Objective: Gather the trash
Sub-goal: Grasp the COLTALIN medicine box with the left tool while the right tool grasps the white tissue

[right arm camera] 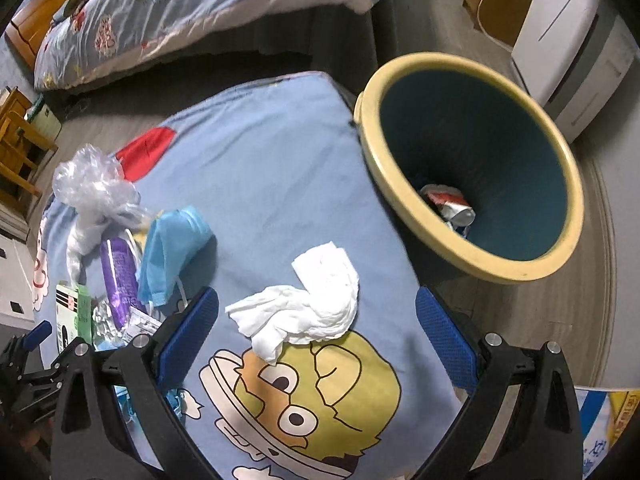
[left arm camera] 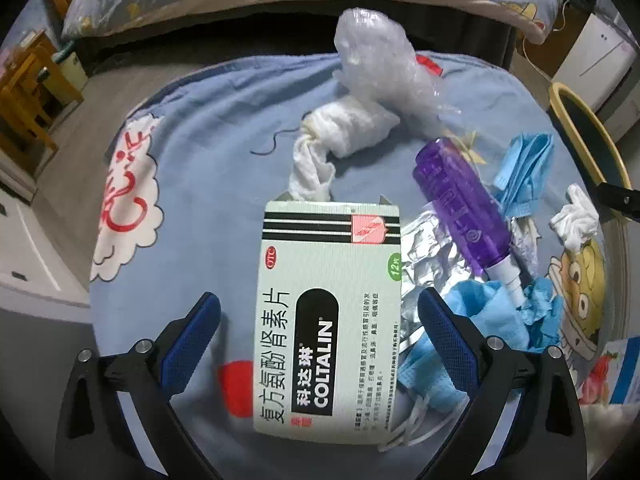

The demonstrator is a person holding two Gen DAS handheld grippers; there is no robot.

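Note:
Trash lies on a blue cartoon-print bed cover (left arm camera: 208, 128). In the left wrist view a green-white medicine box (left arm camera: 328, 312) lies between the fingers of my open left gripper (left arm camera: 320, 308), untouched. To its right are a purple spray bottle (left arm camera: 464, 204), crumpled foil (left arm camera: 424, 256), blue face masks (left arm camera: 524, 160), a rolled white cloth (left arm camera: 348, 128) and a clear plastic bag (left arm camera: 380, 64). In the right wrist view a crumpled white tissue (right arm camera: 308, 308) lies just ahead of my open right gripper (right arm camera: 316, 312). The yellow-rimmed bin (right arm camera: 400, 184) stands off the bed's right edge, with some wrappers (right arm camera: 452, 204) inside.
A second bed (right arm camera: 180, 4) with the same cover stands at the back across a strip of grey floor. A white appliance (right arm camera: 568, 40) sits at the back right, wooden furniture (right arm camera: 20, 140) at the left. The left gripper (right arm camera: 28, 364) shows at the right wrist view's lower left.

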